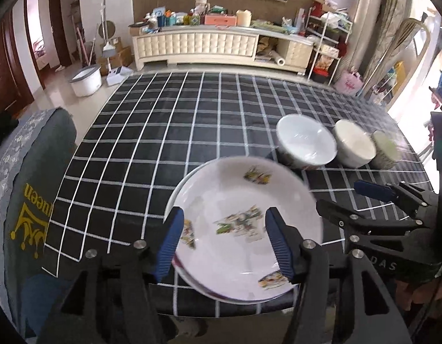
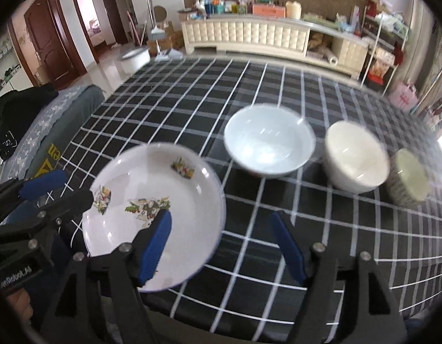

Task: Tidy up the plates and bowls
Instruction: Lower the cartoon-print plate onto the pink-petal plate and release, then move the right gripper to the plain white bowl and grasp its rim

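**Two claws poised over a printed plate as bowls waited in a row**

Both claws hung spread and empty above the checked tabletop (image 1: 152, 132) at the near edge. The left claw (image 1: 222, 239) had its blue pads parted on either side of a white plate with cartoon prints (image 1: 243, 209), which lay directly ahead of and beneath it; a second rim showed under the plate's far-left edge, suggesting a stack. The right claw (image 2: 221, 246) stood with its jaws wide over bare cloth, the plate (image 2: 163, 200) just to its left, partly behind its left pad. Ahead and to its right sat three bowls in a line: a white bowl (image 2: 268, 143), a cream bowl (image 2: 355, 157) and a small patterned bowl (image 2: 410, 177), close together.

Done well, the next grasp likely called for a low approach, one pad slipped under the rim and one over it, since the plate lay flat. Closing squarely and lifting level would guard against the glazed rim sliding out. Motion blur left the exact clearance uncertain.
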Motion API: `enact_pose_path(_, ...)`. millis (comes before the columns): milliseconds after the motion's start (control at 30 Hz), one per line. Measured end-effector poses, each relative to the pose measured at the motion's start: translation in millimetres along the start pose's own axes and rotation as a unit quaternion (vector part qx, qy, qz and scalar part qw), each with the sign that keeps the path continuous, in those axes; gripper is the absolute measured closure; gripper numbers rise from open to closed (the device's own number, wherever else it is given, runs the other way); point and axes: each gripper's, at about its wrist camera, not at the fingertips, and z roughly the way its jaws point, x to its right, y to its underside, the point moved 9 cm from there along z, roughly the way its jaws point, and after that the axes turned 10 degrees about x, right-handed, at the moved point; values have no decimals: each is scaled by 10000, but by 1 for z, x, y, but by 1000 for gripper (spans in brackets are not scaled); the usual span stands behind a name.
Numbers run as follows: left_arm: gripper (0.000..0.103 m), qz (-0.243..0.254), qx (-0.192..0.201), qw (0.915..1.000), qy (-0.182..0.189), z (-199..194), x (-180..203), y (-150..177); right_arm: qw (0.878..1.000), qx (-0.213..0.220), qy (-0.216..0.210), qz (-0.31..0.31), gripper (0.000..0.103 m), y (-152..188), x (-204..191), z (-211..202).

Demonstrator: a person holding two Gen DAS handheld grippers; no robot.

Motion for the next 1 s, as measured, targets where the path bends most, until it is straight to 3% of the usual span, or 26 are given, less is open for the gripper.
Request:
enact_pose_path(100, 46, 131, 121, 9998, 116, -10, 15, -12, 9995, 298, 53, -15, 17, -11, 10, -20)
enact_pose_path(200, 37, 317, 343, 9988, 135, -21, 29, -24, 9986, 506, 110, -99, 15, -19, 20, -38)
enact_pose_path(467, 37, 551, 590, 9956, 469, -34, 71, -50, 9972, 732, 124, -34, 13, -36, 49, -62)
enact_pose_path(1000, 37, 602, 298, 9960, 586, 25, 95, -97, 9975, 681, 132, 168, 13, -77, 94, -35)
